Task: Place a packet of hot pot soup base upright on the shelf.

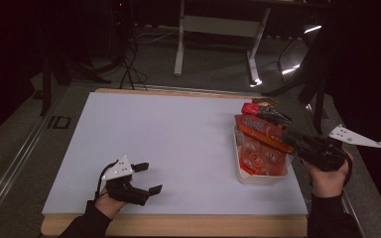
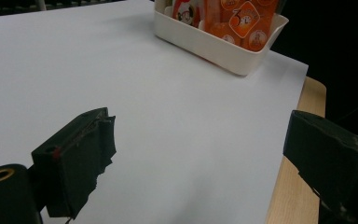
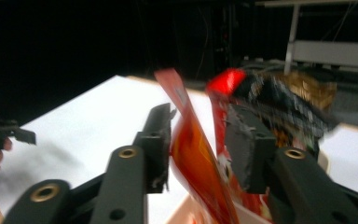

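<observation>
Dark room; white board on a wooden table. White tub at the board's right side, stocked with orange snack packets. Right gripper: jaws parted, one upright orange packet between them, pads not pressing it. More wrappers beyond the tub. Left gripper: jaws wide apart, empty, low over the board's near left, well apart from the tub.

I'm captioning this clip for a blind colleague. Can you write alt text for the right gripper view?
The right gripper has its two black fingers on either side of a thin orange snack packet that stands up out of a white bin, with a visible gap beside the packet. Behind are a blurred red and dark packet and the white table.
</observation>
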A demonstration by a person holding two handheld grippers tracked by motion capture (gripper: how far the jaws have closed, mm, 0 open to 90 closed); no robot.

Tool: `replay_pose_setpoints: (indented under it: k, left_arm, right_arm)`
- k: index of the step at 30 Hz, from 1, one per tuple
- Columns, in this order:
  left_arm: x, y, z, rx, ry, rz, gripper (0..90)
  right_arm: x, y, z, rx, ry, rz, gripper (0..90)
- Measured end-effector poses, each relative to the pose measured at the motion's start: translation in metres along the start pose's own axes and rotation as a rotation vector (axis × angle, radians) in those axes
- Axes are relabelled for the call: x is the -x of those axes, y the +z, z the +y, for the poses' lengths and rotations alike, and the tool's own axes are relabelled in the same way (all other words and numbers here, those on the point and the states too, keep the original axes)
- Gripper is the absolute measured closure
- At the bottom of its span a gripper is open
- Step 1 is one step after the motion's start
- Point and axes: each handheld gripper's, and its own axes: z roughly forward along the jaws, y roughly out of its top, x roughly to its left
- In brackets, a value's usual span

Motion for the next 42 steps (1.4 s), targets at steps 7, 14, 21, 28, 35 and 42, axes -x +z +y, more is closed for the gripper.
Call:
replay_pose_setpoints:
  k: [7, 14, 21, 28, 35, 42]
  left_arm:
    - [0.0, 0.001, -0.001, -0.009, -0.006, 0.0, 8.3]
    - [-0.001, 0.001, -0.002, -0.009, -0.008, -0.002, 8.3]
    - [-0.001, 0.001, -0.002, -0.01, -0.011, -0.004, 8.3]
    - [0.0, 0.001, -0.002, -0.008, -0.013, -0.006, 8.3]
    - [0.0, 0.001, -0.002, -0.008, -0.014, -0.008, 8.3]
    - [0.0, 0.002, -0.003, -0.01, -0.011, -0.009, 8.3]
  right_arm:
    - [-0.032, -0.003, 0.031, 0.021, -0.064, 0.044, 41.6]
    - [-0.054, 0.011, 0.039, 0.014, -0.087, 0.088, 28.5]
    - [-0.073, 0.031, 0.033, 0.001, -0.098, 0.163, 17.6]
    - [-0.085, 0.049, 0.018, -0.029, -0.1, 0.212, 13.9]
    - [-0.095, 0.069, -0.007, -0.099, -0.075, 0.269, 13.7]
    - [-0.099, 0.083, -0.034, -0.15, -0.068, 0.279, 13.7]
